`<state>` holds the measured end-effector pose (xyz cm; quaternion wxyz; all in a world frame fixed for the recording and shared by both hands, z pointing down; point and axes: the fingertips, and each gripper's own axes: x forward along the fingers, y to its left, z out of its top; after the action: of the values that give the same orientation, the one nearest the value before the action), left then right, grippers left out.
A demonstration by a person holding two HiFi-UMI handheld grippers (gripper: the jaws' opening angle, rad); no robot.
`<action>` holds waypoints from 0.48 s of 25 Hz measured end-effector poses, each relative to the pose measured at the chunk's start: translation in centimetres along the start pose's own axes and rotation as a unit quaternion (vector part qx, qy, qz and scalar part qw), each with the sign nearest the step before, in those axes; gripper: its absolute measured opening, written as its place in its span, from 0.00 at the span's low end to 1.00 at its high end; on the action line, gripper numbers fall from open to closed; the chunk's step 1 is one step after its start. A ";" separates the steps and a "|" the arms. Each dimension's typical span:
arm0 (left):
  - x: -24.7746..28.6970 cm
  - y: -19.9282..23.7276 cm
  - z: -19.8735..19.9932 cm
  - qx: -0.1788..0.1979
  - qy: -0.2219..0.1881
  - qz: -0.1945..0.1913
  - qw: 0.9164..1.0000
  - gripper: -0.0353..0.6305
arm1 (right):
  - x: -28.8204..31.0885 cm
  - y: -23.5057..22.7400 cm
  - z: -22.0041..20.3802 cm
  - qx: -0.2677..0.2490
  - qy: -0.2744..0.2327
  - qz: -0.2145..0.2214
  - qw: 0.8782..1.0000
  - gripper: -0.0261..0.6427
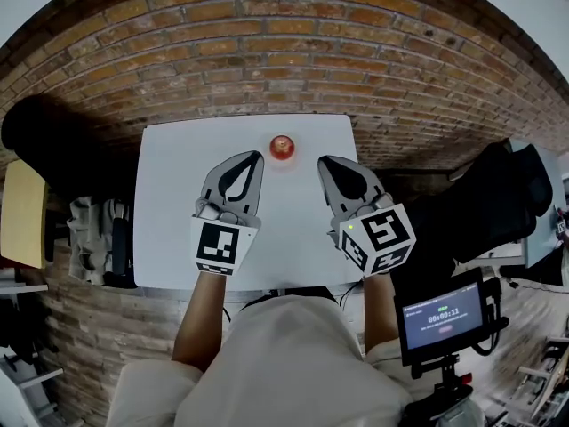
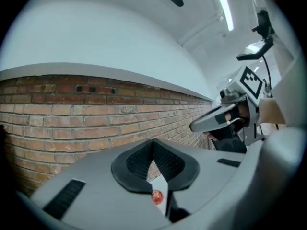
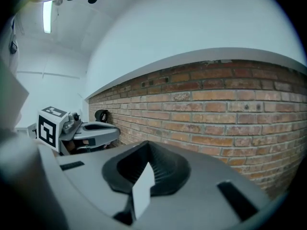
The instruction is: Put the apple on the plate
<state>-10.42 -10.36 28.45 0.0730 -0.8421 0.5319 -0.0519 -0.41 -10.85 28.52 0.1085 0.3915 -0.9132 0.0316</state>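
Screen (image 1: 442, 317) at your 4 o'clock, yellow board (image 1: 22, 213) at 9, both off the table. White table (image 1: 169, 203) stands before a brick wall (image 1: 293, 52). Apple (image 1: 282, 147) sits on the table at 12, near the far edge, just past both tips and between them. Your left gripper (image 1: 256, 158) and right gripper (image 1: 324, 161) are both clenched, holding nothing.

The white square-topped bench (image 1: 169, 238) stands directly before the red brick wall (image 1: 284, 52); contact with the wall cannot be confirmed. The small round red apple (image 1: 282, 147) lies on the bench, central and close to the far edge. The left tool (image 1: 254, 157) and right tool (image 1: 324, 161) hang over the bench nearer the person than the apple. One is on each side of it, clear of it and of each other. A small black monitor on a stand (image 1: 442, 318) sits off the bench's near right corner.
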 end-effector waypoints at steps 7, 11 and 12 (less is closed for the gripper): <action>-1.9 -0.8 3.4 0.012 -0.020 -0.001 1.000 0.06 | -1.6 1.9 2.5 -0.024 -0.018 0.010 0.999 0.04; -2.4 -1.1 4.2 0.016 -0.022 -0.001 1.000 0.06 | -2.0 2.0 2.8 -0.028 -0.018 0.006 0.999 0.04; -2.5 -1.2 4.3 0.017 -0.022 -0.001 1.000 0.06 | -2.1 2.0 2.7 -0.028 -0.017 0.005 0.999 0.04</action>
<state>-9.71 -7.30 24.42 0.0989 -0.8422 0.5283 -0.0422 -0.94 -8.40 25.43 0.1033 0.3846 -0.9173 -0.0002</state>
